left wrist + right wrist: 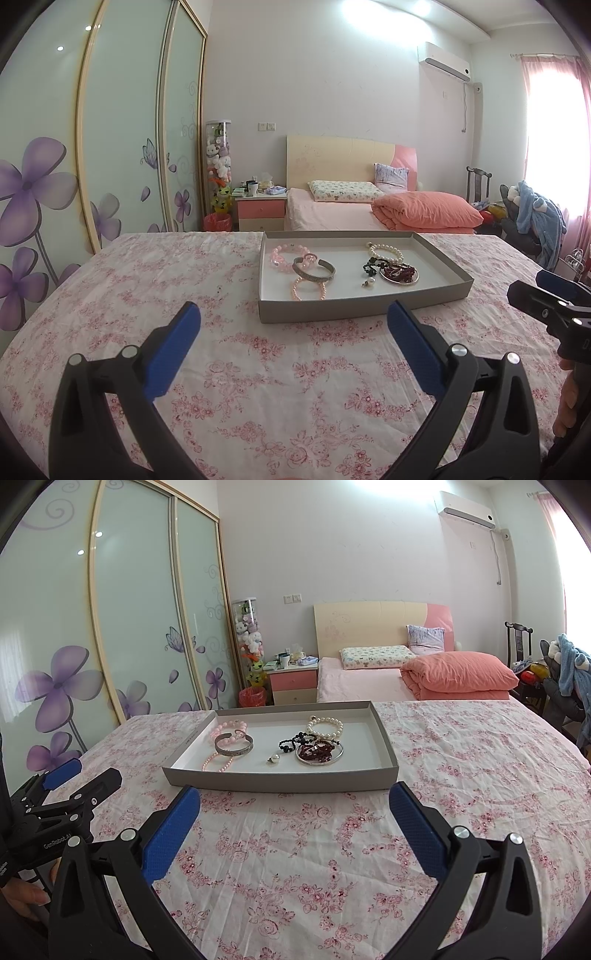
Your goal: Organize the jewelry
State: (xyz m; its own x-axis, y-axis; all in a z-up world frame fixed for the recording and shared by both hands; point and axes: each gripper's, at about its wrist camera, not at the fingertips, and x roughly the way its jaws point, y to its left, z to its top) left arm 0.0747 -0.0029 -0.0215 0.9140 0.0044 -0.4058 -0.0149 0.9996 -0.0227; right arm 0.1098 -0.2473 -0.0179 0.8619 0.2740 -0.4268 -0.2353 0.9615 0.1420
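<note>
A shallow grey tray lies on the floral cloth and holds jewelry. In it are a silver cuff, pink bead bracelets, a white pearl bracelet, a dark bead strand, a silver bangle with dark red beads and a small pearl pendant. My left gripper is open and empty, short of the tray's near wall. My right gripper is open and empty, just short of the tray.
The table is covered by a pink floral cloth. Behind it stand a bed with an orange quilt, a pink nightstand and a sliding wardrobe. A chair with clothes is at the right.
</note>
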